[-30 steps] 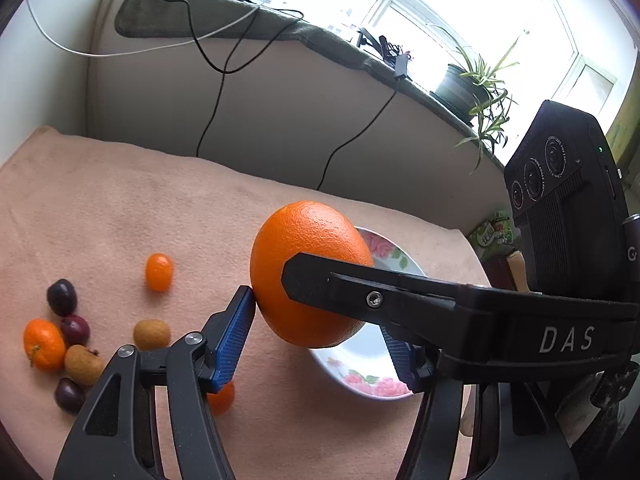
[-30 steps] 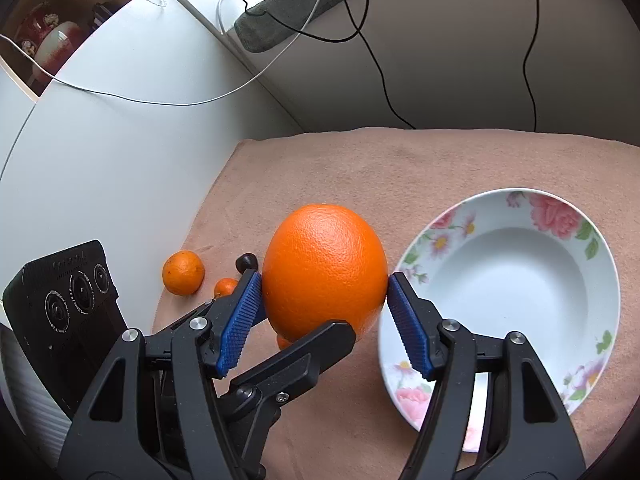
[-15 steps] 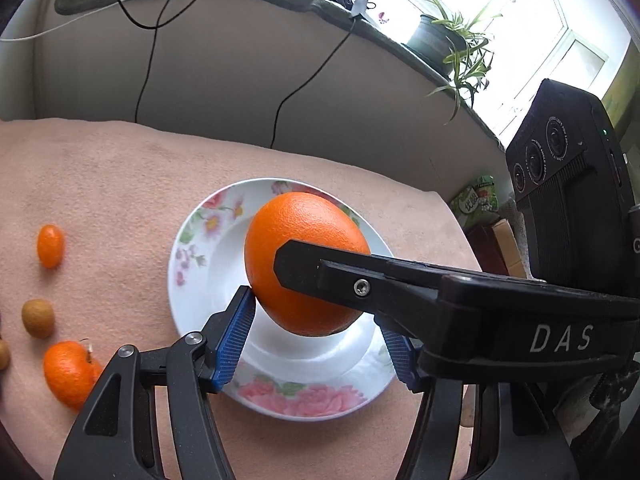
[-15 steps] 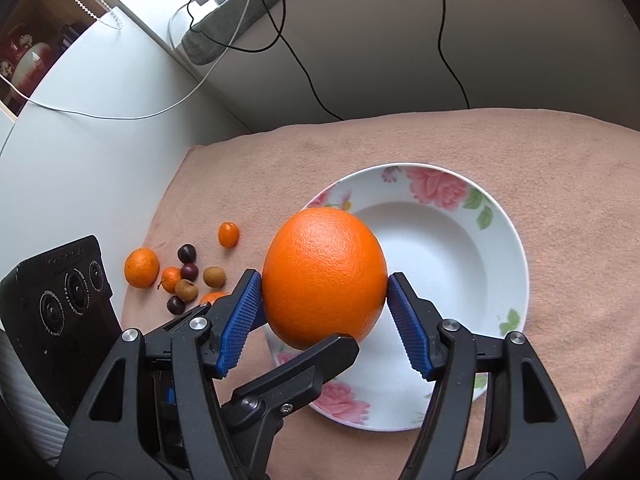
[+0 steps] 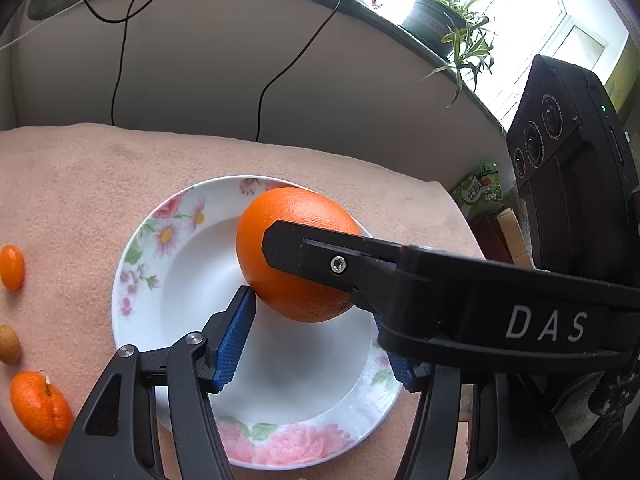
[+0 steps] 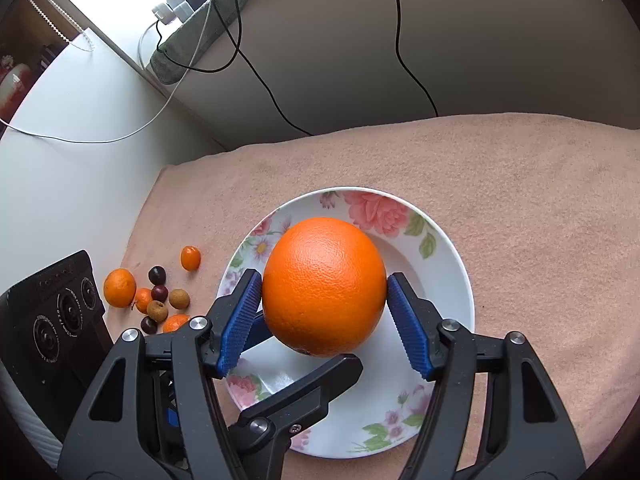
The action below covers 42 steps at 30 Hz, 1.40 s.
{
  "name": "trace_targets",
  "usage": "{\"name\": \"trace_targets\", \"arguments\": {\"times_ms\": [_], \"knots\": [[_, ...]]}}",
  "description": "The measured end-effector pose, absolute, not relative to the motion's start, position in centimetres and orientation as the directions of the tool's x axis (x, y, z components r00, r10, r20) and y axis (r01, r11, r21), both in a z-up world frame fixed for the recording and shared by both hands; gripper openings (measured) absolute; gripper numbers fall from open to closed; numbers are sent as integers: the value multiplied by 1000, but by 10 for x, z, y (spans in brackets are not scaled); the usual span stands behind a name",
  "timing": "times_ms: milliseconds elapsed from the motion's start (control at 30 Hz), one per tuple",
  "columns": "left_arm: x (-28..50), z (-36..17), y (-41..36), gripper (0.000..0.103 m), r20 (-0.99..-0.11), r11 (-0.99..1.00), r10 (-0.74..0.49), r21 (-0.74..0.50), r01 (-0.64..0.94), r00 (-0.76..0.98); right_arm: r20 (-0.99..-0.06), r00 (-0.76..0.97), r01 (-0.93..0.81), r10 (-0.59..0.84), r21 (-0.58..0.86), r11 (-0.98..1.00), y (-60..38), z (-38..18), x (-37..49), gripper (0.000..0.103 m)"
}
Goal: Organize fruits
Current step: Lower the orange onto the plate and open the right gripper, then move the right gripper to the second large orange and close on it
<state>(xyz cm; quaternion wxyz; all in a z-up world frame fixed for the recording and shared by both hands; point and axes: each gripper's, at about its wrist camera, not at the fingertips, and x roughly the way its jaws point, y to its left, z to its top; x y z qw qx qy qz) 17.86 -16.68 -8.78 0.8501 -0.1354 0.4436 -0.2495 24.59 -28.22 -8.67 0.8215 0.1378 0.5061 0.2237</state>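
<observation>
Left wrist view: the left gripper [image 5: 316,336], jaws about half apart and just closing a little, has its ribbed blue pad against the dimpled orange [image 5: 296,252] above the glossy floral plate [image 5: 136,300].

Right wrist view: the right gripper [image 6: 325,320] clamps the orange [image 6: 324,284] between both pads, over the plate [image 6: 452,264] on a fuzzy peach cloth [image 6: 520,184].

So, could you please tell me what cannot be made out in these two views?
- Left wrist view: the left tongs' right pad, hidden behind the right tongs' arm.
- Right wrist view: whether the orange touches the plate; the orange covers its own underside.
- Right wrist view: the small fruits, too small to name.
</observation>
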Motion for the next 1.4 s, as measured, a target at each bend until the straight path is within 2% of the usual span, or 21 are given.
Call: {"name": "trace_targets", "arguments": {"times_ms": [400,833,933,1400], "knots": [[186,-88,-174,59,-689,841,-541,-437,318,482,-790,401,-233,464,402,885,-282,-89,244,68],[179,-82,-170,61,-691,845,-535,-422,330,487,-762,484,-214,429,372,903,-301,-68,235,68],[174,-79,-167,62,-690,847,-530,-411,336,493,-750,505,-215,427,371,904,-302,-61,230,75],[142,-61,-130,68,-676,885,-465,-340,317,572,-710,564,-244,421,343,907,-288,-35,202,76]]}}
